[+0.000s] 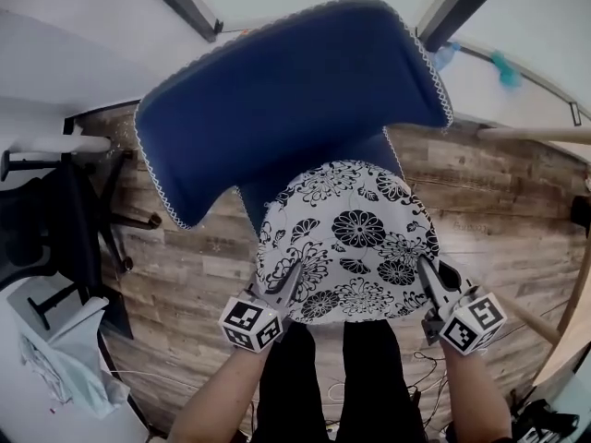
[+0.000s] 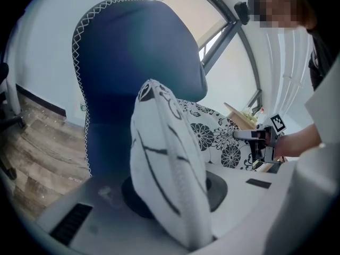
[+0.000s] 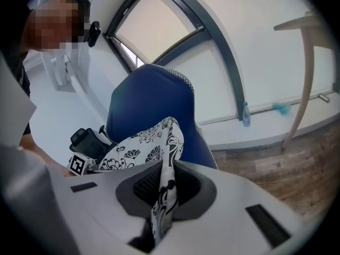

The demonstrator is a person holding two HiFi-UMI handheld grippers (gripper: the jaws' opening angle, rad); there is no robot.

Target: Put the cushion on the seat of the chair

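A white cushion [image 1: 351, 243] printed with black flowers hangs flat over the seat of a blue chair [image 1: 277, 100] with white-stitched edging. My left gripper [image 1: 288, 284] is shut on the cushion's near left edge, and my right gripper [image 1: 427, 270] is shut on its near right edge. In the left gripper view the cushion [image 2: 170, 179] bulges up between the jaws, with the chair back [image 2: 127, 52] behind it. In the right gripper view a fold of the cushion [image 3: 166, 195] is pinched between the jaws in front of the chair [image 3: 151, 102].
The floor is wood plank [image 1: 499, 192]. A black office chair base [image 1: 83, 210] stands at the left, and a white bin [image 1: 65, 358] sits at the lower left. A wooden table leg [image 1: 536, 135] and cables [image 1: 416, 377] lie at the right. The person's legs [image 1: 342, 377] are below the cushion.
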